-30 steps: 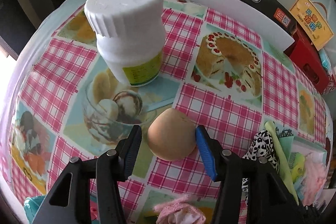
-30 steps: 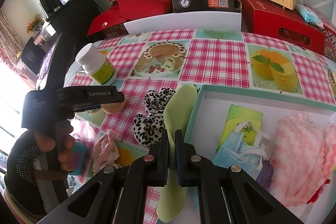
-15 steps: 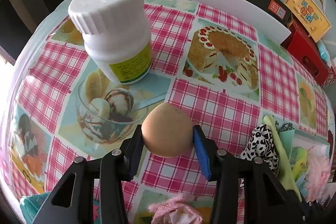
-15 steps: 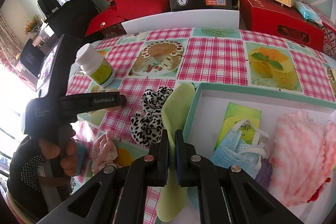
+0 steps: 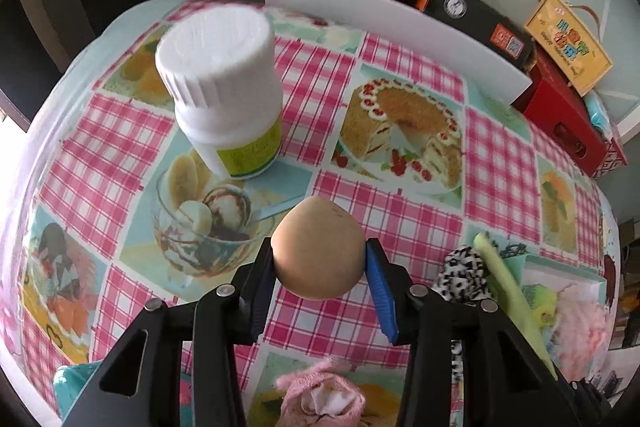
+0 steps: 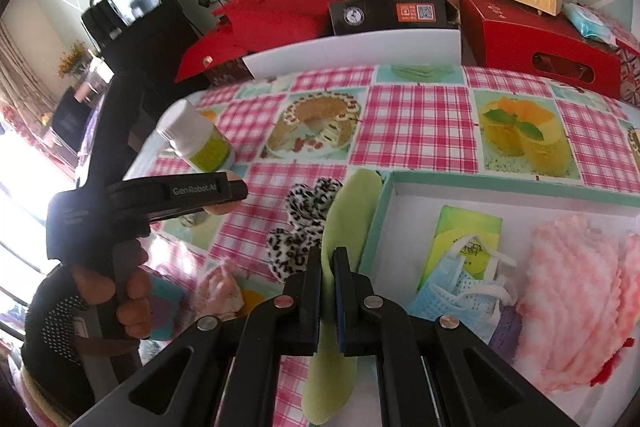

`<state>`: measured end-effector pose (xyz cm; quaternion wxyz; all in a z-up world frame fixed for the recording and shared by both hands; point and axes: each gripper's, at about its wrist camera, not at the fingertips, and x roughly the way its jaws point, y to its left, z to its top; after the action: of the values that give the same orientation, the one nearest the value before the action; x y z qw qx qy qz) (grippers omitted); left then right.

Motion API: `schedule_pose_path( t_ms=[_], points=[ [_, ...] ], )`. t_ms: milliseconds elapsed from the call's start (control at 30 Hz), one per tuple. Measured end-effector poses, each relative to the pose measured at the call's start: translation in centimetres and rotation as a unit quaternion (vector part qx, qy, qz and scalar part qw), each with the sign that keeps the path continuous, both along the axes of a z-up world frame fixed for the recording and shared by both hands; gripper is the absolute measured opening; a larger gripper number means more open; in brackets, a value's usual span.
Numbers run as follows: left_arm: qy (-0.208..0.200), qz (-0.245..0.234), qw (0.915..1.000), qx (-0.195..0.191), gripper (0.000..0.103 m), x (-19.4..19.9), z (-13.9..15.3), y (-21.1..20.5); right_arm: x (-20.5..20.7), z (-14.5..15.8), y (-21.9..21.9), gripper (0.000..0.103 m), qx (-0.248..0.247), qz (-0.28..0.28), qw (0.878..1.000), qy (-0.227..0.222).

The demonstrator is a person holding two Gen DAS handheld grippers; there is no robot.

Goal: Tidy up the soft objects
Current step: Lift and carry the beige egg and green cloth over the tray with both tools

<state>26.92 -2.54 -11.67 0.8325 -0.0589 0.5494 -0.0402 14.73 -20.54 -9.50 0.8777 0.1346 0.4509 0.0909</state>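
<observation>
A tan egg-shaped soft ball (image 5: 316,267) sits between the jaws of my left gripper (image 5: 319,250), which are closing; both pads press on it and it hangs just above the checked tablecloth (image 5: 420,227). From the right wrist view the left gripper (image 6: 224,193) shows side-on in a person's hand, the ball (image 6: 218,209) peeking out under it. My right gripper (image 6: 328,259) is shut on a long pale-green foam insole (image 6: 348,211) that lies over the left rim of the teal tray (image 6: 500,183).
A white pill bottle (image 5: 224,91) stands close behind the ball. A leopard-print scrunchie (image 6: 304,223) and a pink cloth bundle (image 6: 220,291) lie on the table. The tray holds a green packet (image 6: 464,239), a blue mesh mask and pink fluffy cloth (image 6: 580,299). Red boxes line the back.
The left jaws went from apart around the ball to pressing on it, and the ball has risen off the tablecloth. The right gripper and the insole stayed put.
</observation>
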Motion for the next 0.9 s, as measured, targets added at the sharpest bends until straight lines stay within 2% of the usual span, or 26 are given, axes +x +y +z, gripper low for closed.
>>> schedule_pose_path(
  t_ms=[267,467,600,733,900],
  points=[
    [-0.028,-0.011,0.9995,-0.008,0.045,-1.1,2.4,-0.1,0.1,-0.2,-0.6,0.005,0.023,-0.003,1.000,0.004],
    [-0.041,-0.019,0.9989,-0.016,0.045,-1.9,3.8,-0.4,-0.3,0.5,-1.9,0.004,0.111,0.001,0.994,-0.016],
    [-0.047,-0.021,0.9985,-0.018,0.045,-2.0,4.2,-0.4,-0.5,0.9,-2.4,0.004,0.148,0.003,0.989,-0.028],
    [-0.059,-0.025,0.9977,-0.024,0.045,-2.3,5.1,-0.6,-0.8,1.7,-2.8,0.004,0.165,0.001,0.985,-0.043],
    [-0.088,-0.040,0.9943,-0.045,0.045,-3.6,7.5,-0.8,-2.2,4.2,-3.3,0.004,0.166,-0.002,0.982,-0.086]
  ],
)
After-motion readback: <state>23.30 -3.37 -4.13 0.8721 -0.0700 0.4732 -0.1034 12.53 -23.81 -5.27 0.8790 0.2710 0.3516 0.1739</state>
